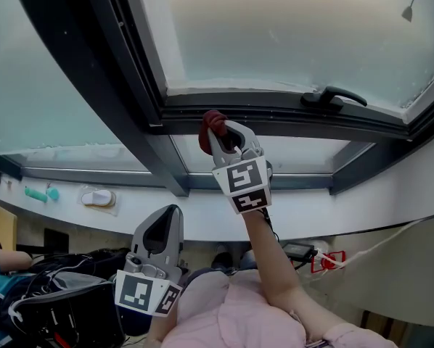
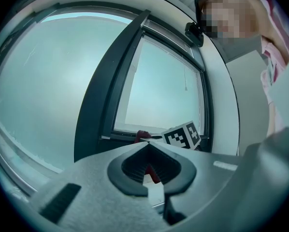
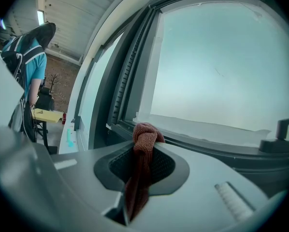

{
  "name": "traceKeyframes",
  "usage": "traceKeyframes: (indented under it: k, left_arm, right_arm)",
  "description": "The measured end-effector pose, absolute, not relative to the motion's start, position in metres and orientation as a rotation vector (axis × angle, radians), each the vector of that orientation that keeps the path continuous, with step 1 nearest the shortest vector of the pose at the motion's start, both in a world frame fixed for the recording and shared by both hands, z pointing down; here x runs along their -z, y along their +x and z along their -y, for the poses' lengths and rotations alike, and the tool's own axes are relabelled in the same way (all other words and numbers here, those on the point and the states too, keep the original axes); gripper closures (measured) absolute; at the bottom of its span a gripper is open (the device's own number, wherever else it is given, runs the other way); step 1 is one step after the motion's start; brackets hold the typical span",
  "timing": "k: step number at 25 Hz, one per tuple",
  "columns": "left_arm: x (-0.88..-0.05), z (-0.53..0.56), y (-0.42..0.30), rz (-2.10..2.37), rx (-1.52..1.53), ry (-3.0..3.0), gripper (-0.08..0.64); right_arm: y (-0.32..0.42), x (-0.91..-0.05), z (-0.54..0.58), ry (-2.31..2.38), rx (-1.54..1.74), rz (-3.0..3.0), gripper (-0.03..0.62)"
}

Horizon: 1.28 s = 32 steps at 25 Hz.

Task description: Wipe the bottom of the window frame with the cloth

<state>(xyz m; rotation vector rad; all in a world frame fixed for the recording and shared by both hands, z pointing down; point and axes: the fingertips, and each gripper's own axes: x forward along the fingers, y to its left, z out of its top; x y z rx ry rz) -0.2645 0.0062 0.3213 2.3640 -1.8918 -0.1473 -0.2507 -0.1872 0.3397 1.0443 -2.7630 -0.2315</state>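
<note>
A red-brown cloth [image 1: 211,127] is bunched at the tip of my right gripper [image 1: 223,130], which is raised to the dark bottom rail of the window frame [image 1: 275,114]. In the right gripper view the cloth [image 3: 144,137] sticks up between the shut jaws and its knot sits close to the rail [image 3: 207,146], near the left corner of the pane. My left gripper [image 1: 168,212] hangs lower, below the sill, shut with nothing in it. From the left gripper view, the cloth [image 2: 142,134] and the right gripper's marker cube [image 2: 183,135] show ahead.
A black window handle [image 1: 332,96] sits on the rail to the right of the cloth. On the white sill [image 1: 202,227] lie a teal object [image 1: 41,193] and a white one [image 1: 99,197]. Dark bags [image 1: 64,296] are at lower left. A person in a teal shirt [image 3: 31,62] stands far left.
</note>
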Motion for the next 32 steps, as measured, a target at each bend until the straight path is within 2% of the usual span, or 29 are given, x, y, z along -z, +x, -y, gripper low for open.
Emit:
traceKeyframes:
  k: [14, 20, 32]
  left_arm:
    - [-0.318, -0.003, -0.258, 1.866, 0.129, 2.370, 0.558]
    - [-0.313, 0.014, -0.276, 1.823, 0.123, 2.361, 0.559]
    - [-0.319, 0.015, -0.238, 1.796, 0.138, 2.417, 0.560]
  right_arm:
    - [-0.221, -0.340, 0.196, 1.128, 0.175, 2.743, 0.535]
    - [-0.234, -0.341, 0.211, 1.141, 0.137, 2.712, 0.535]
    - [-0.183, -0.340, 0.206, 1.196, 0.166, 2.719, 0.535]
